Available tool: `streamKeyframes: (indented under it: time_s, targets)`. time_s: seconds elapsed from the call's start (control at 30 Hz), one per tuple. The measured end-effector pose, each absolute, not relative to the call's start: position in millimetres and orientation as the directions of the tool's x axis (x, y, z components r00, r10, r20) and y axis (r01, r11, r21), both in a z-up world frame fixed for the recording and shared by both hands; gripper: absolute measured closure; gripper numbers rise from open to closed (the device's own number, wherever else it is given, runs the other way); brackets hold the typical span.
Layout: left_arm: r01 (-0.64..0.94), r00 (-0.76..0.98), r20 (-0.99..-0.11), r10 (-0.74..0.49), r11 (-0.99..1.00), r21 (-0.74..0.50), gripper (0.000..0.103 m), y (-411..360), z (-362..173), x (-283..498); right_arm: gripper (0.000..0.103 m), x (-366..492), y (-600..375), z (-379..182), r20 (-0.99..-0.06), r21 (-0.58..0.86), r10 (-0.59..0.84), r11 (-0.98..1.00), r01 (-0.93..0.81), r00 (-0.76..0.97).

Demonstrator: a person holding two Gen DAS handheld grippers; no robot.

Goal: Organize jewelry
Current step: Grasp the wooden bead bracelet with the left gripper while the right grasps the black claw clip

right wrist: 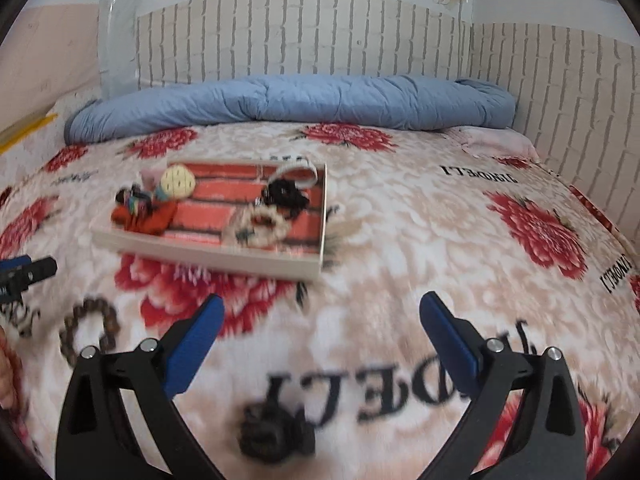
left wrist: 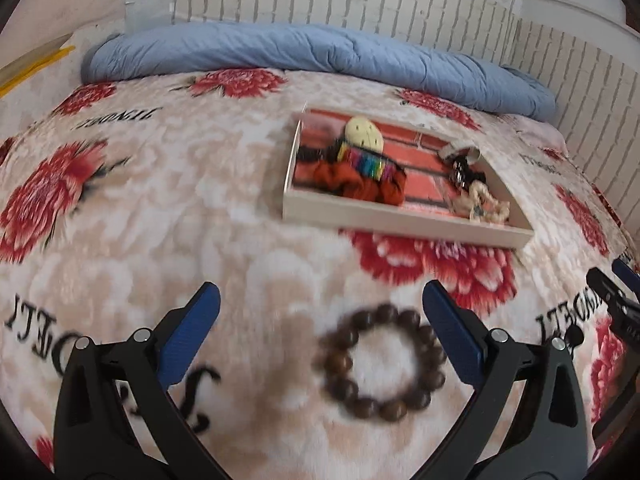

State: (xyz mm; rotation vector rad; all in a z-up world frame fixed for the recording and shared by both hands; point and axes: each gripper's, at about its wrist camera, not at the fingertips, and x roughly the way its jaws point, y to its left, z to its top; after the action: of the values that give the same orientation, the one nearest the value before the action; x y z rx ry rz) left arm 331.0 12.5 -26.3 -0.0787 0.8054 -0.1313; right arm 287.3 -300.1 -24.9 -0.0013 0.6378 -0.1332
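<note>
Below: both of my tools over the flowered bed, jaws wide and empty.

My left tool (left wrist: 320, 308) gapes above the brown bead bracelet (left wrist: 380, 364), which lies on the blanket (left wrist: 160, 208) between its blue fingers, untouched. My right tool (right wrist: 322, 316) stands fully spread, holding nothing, with a dark blurred ornament (right wrist: 276, 432) lying beneath it. Farther off, the tray (right wrist: 208, 258) holds the other jewelry.

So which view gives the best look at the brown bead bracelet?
The left wrist view: the brown bead bracelet lies whole on the floral blanket, low between the open left gripper fingers. The right wrist view shows it small and blurred near the left edge.
</note>
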Motion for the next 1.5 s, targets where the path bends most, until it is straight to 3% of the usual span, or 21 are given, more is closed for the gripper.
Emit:
streamKeyframes:
  time_s: [0.23, 0.43, 1.0, 1.23, 1.4, 1.5]
  targets:
    - [0.1, 0.696, -0.711, -0.097, 0.994, -0.037, 0.005, -5, -36, 304, 0.007, 264, -291, -50, -0.641, -0.022, -0.107, 0.992, 0.121, 0.76]
    - [0.103, 0.667, -0.739, -0.095, 0.994, -0.034, 0.005, -8, -52, 302, 0.007, 264, -280, -65, -0.668, -0.083, -0.136, 0.991, 0.108, 0.732]
    - [0.134, 0.594, -0.795, -0.119, 0.99, -0.048, 0.007, -15, -80, 319, 0.008, 273, -286, -83, -0.722, -0.034, -0.093, 0.995, 0.099, 0.686]
    - [0.13, 0.577, -0.806, -0.134, 0.989, -0.071, 0.017, -13, -85, 323, 0.029, 278, -288, -89, -0.746, -0.009, -0.069, 0.996, 0.094, 0.662]
    - [0.132, 0.579, -0.806, -0.125, 0.99, -0.058, 0.023, -15, -84, 323, 0.035, 278, -287, -90, -0.749, -0.004, -0.057, 0.997, 0.082, 0.66]
    - [0.133, 0.586, -0.799, -0.135, 0.989, -0.069, 0.041, -14, -82, 322, 0.043, 278, -283, -90, -0.749, -0.014, -0.054, 0.998, 0.065, 0.661]
